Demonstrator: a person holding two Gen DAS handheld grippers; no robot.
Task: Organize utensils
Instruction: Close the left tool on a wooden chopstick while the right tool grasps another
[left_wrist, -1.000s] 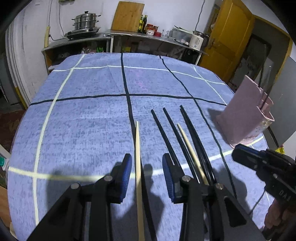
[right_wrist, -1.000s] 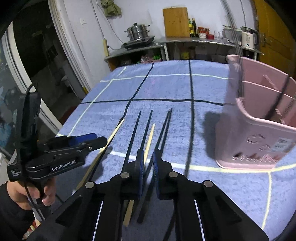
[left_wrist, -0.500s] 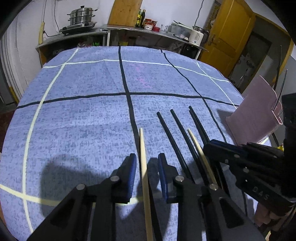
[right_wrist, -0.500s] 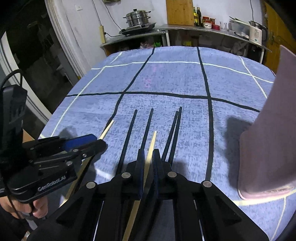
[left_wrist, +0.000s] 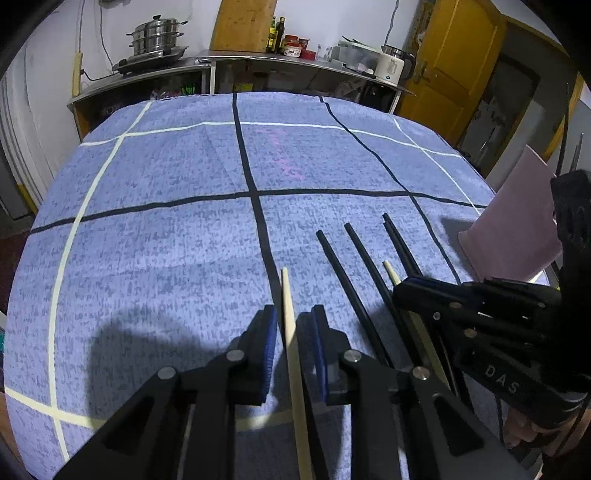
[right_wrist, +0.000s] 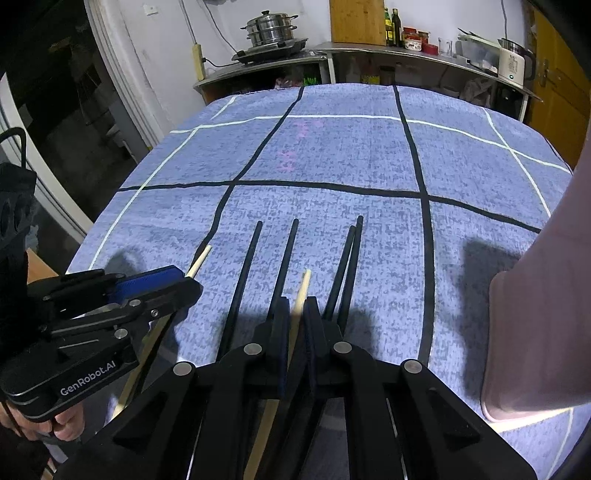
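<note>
On the blue checked tablecloth (left_wrist: 155, 229) a row of chopsticks is laid out, pointing away from the cameras. At the far left, a pale wooden chopstick (left_wrist: 290, 321) is straddled by the left gripper (left_wrist: 293, 332); its jaws have just been closing, yet narrow gaps are seen on both sides of the stick, so no pinch is made out. Next to the right, two separate black chopsticks (right_wrist: 243, 280) are seen lying flat. A second wooden chopstick (right_wrist: 302, 291) is clamped between the blue pads of the right gripper (right_wrist: 295, 325), which are drawn almost together on it. Just beside it, a pair of black chopsticks (right_wrist: 347, 266) lies touching at the far tips. At the far right, a pink holder (left_wrist: 517, 225) is stood on the cloth, with thin dark utensils rising from it.
</note>
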